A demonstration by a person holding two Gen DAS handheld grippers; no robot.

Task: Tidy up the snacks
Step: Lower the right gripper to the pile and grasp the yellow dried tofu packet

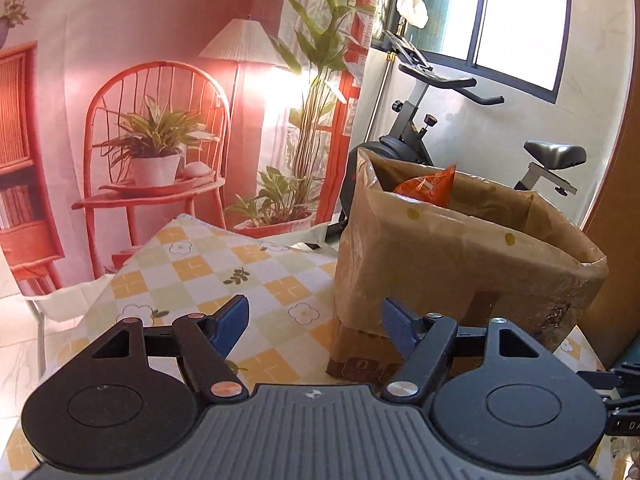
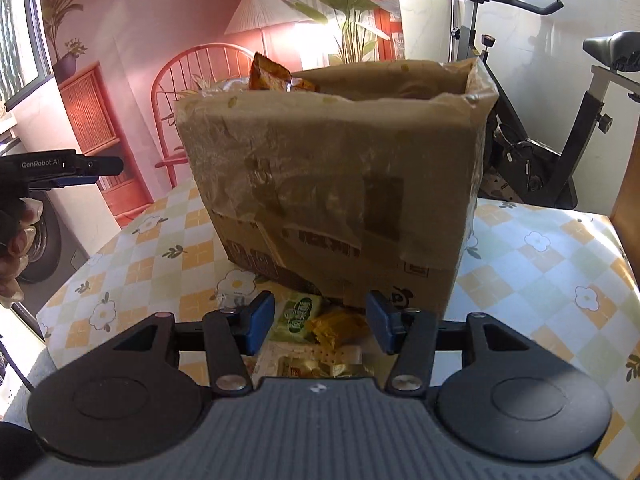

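A brown cardboard box [image 2: 340, 184] stands on the checked tablecloth [image 2: 540, 264] with its top open. An orange snack pack [image 2: 272, 76] pokes out of it and also shows in the left wrist view as an orange pack [image 1: 430, 188]. My right gripper [image 2: 320, 320] is open, low over a small heap of snacks in front of the box: a green packet [image 2: 298, 314], a yellow packet [image 2: 338, 326] and a cracker pack [image 2: 316, 356]. Its pads touch none of them. My left gripper [image 1: 314, 326] is open and empty, left of the box [image 1: 460, 260].
An exercise bike [image 2: 560, 128] stands behind the table at the right. A printed pink backdrop [image 1: 160, 120] hangs behind the table. The table's left edge [image 2: 52, 312] is near; the person's hand [image 2: 12, 240] holds the left gripper [image 2: 72, 168] there. A wooden panel [image 1: 616, 200] rises at the right.
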